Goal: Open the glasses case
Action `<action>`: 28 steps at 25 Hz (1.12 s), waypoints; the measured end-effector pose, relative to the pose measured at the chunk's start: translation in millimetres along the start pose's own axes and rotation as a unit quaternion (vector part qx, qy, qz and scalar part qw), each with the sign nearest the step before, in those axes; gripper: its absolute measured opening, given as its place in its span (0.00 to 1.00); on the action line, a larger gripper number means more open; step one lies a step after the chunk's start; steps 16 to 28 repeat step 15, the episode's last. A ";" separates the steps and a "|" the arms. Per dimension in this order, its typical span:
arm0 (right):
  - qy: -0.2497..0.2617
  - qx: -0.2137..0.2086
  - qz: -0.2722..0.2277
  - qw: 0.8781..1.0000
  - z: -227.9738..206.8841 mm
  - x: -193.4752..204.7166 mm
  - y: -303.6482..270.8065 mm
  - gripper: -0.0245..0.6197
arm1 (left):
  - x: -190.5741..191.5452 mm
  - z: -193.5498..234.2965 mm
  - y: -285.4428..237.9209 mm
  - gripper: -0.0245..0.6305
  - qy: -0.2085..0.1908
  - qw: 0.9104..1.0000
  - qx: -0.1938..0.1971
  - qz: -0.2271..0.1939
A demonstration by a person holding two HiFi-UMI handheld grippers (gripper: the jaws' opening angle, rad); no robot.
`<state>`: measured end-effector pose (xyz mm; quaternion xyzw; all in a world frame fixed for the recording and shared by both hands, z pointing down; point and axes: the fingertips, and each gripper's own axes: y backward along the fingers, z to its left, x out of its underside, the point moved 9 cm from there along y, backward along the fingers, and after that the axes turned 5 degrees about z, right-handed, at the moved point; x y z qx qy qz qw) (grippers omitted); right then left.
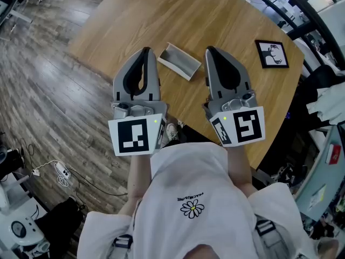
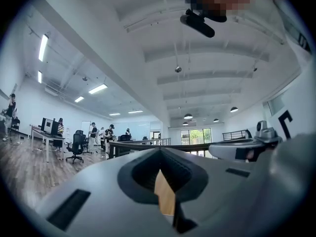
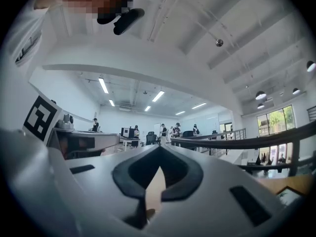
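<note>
Left gripper (image 1: pixel 145 50): jaws closed together, holds nothing. Right gripper (image 1: pixel 209 50): same, empty. Grey glasses case (image 1: pixel 180 61) lies on wooden table (image 1: pixel 135 20), 12 o'clock, between both tips, apart from them. Shirt (image 1: pixel 188 177) print above daisy: too small to read.

Glasses case (image 1: pixel 179 61) lying mid-table, framed picture (image 1: pixel 271 53) well apart rightward, bare tabletop (image 1: pixel 161 9) between and beyond
</note>
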<state>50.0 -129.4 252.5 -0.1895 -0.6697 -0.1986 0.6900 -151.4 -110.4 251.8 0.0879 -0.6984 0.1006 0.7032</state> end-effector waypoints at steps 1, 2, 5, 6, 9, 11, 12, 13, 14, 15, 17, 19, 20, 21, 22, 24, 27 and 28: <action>0.001 0.000 0.001 1.000 -0.1 0.3 -0.1 0.05 | -0.5 -0.2 -0.1 0.06 0.000 1.000 0.000 -0.001; 0.002 0.000 0.001 1.000 -0.4 0.5 -0.2 0.05 | -0.6 -0.3 -0.4 0.06 0.001 1.000 0.000 -0.002; 0.001 0.000 0.003 1.000 -2.6 1.0 -0.3 0.05 | 0.2 -1.0 -2.0 0.06 0.002 1.000 0.000 -0.001; 0.001 0.001 0.004 1.000 -3.3 1.3 -0.1 0.05 | 0.7 -1.1 -2.4 0.06 0.002 1.000 0.000 0.000; 0.002 0.001 0.006 1.000 -3.8 2.0 -0.2 0.05 | 1.8 -0.1 -2.8 0.06 0.003 1.000 0.000 0.001; 0.003 0.000 0.006 1.000 -2.9 2.0 -1.1 0.05 | 1.8 1.5 -2.8 0.06 0.004 1.000 0.000 0.001; 0.004 0.000 0.007 1.000 -2.6 2.0 -1.7 0.05 | 1.7 2.1 -3.2 0.06 0.004 1.000 -0.001 0.001; 0.005 -0.001 0.007 1.000 -2.5 2.0 -2.3 0.05 | 1.7 2.6 -3.7 0.06 0.004 1.000 -0.001 0.001; 0.005 -0.002 0.008 1.000 -2.5 2.0 -2.9 0.05 | 1.6 3.1 -4.3 0.06 0.004 1.000 -0.001 0.001; 0.006 -0.002 0.008 1.000 -2.4 2.1 -3.6 0.05 | 1.6 3.5 -5.0 0.06 0.004 1.000 -0.001 0.001; 0.006 -0.002 0.008 1.000 -2.4 2.1 -3.6 0.05 | 1.6 3.5 -5.0 0.06 0.004 1.000 -0.001 0.001; 0.006 -0.002 0.008 1.000 -2.4 2.1 -3.6 0.05 | 1.6 3.5 -5.0 0.06 0.004 1.000 -0.001 0.001; 0.006 -0.002 0.008 1.000 -2.4 2.1 -3.6 0.05 | 1.6 3.5 -5.0 0.06 0.004 1.000 -0.001 0.001; 0.006 -0.002 0.008 1.000 -2.4 2.1 -3.6 0.05 | 1.6 3.5 -5.0 0.06 0.004 1.000 -0.001 0.001; 0.006 -0.002 0.008 1.000 -2.4 2.1 -3.6 0.05 | 1.6 3.5 -5.0 0.06 0.004 1.000 -0.001 0.001; 0.006 -0.002 0.008 1.000 -2.4 2.1 -3.6 0.05 | 1.6 3.5 -5.0 0.06 0.004 1.000 -0.001 0.001; 0.006 -0.002 0.008 1.000 -2.4 2.1 -3.6 0.05 | 1.6 3.5 -5.0 0.06 0.004 1.000 -0.001 0.001; 0.006 -0.002 0.008 1.000 -2.4 2.1 -3.6 0.05 | 1.6 3.5 -5.0 0.06 0.004 1.000 -0.001 0.001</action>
